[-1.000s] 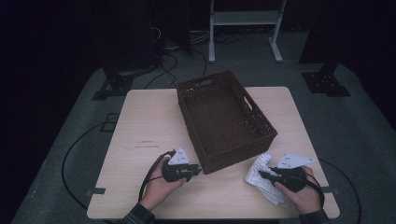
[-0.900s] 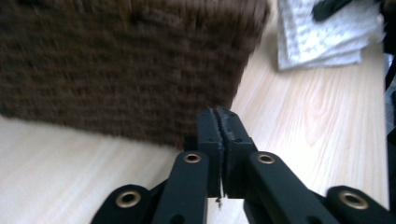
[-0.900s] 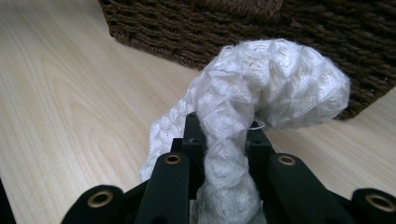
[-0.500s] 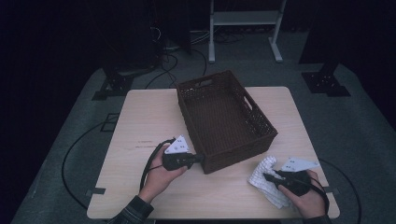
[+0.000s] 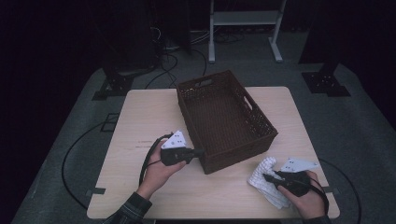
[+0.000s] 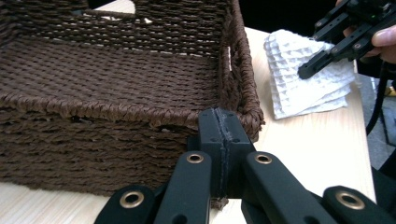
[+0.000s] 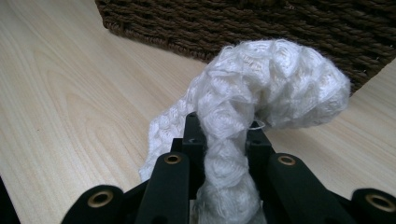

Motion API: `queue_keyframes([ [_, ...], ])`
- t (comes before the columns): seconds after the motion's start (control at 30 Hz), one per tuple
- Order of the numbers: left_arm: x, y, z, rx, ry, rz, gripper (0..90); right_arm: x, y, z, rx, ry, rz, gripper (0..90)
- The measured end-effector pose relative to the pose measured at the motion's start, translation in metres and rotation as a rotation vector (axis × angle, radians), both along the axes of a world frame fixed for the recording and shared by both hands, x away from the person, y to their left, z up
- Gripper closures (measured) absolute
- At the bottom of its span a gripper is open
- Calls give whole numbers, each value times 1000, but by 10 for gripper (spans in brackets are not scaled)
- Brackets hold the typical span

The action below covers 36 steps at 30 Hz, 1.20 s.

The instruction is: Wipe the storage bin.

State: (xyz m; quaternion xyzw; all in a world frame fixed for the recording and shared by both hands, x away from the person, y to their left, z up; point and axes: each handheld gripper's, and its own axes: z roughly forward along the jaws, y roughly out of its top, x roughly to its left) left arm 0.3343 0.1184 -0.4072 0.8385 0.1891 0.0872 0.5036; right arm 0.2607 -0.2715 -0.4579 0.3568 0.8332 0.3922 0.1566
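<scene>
Clenched on a bunched fold of the white waffle cloth (image 7: 261, 88), the right gripper (image 7: 224, 140) has its black jaws pressed against the fabric from both sides, and a thick roll of it stands up between them and curls over toward the basket wall. From the high view the right gripper (image 5: 271, 178) sits at the table's (image 5: 140, 121) near right corner, held in the person's right hand (image 5: 306, 200), with the cloth (image 5: 265, 179) lying partly on the wood just beside the basket's near right corner.

At the left gripper (image 6: 219, 126) the jaws are pressed flat together with nothing between them, their tips right at the near rim of the brown woven basket (image 6: 116, 79), close to its corner; whether they touch the weave cannot be told. In the high view the left gripper (image 5: 198, 152), held in the left hand (image 5: 159, 170), points at the basket's (image 5: 224, 116) near left corner. The basket stands in the middle of the table, turned at an angle to its edges.
</scene>
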Motion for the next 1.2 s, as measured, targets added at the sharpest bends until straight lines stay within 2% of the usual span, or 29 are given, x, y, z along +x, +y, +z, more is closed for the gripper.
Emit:
queue_keyframes([
  [0.17, 2, -9, 2, 0, -2, -21, 899, 0, 0, 0, -2, 0, 2, 757],
  [0.33, 5, -26, 3, 8, -7, -48, 899, 0, 0, 0, 0, 1, 2, 757],
  [0.4, 7, -39, 3, 6, -7, -63, 899, 0, 0, 0, 1, 2, 2, 757],
  [0.47, 8, -44, 3, 12, -10, -71, 898, 0, 0, 0, 1, 2, 2, 757],
  [0.5, 10, -53, 3, 17, -14, -79, 898, 0, 0, 0, 0, 1, 3, 757],
  [0.53, 10, -53, 3, 17, -14, -79, 898, 0, 0, 0, 0, 1, 3, 757],
  [0.57, 12, -63, 4, 21, -18, -87, 898, 0, -1, 0, -1, 0, 3, 757],
  [0.6, 12, -63, 4, 21, -18, -87, 898, -1, -1, 0, 1, 1, 3, 757],
  [0.7, 16, -82, 3, 12, -12, -94, 898, -1, -1, 0, 1, 1, 5, 757],
  [0.8, 18, -90, 3, 17, -11, -98, 899, -1, -1, 0, 2, -1, 7, 757],
  [0.9, 22, -105, 3, 9, -1, -102, 899, -1, -1, 0, 3, -5, 9, 758],
  [1.03, 25, -115, 1, -5, 7, -100, 897, -1, -1, 1, 5, -2, 10, 757],
  [1.17, 26, -115, 3, -1, 16, -106, 871, -1, -1, 1, 7, -4, 10, 757],
  [1.2, 27, -114, 5, 5, 15, -105, 839, -1, -1, 1, 8, -3, 9, 757],
])
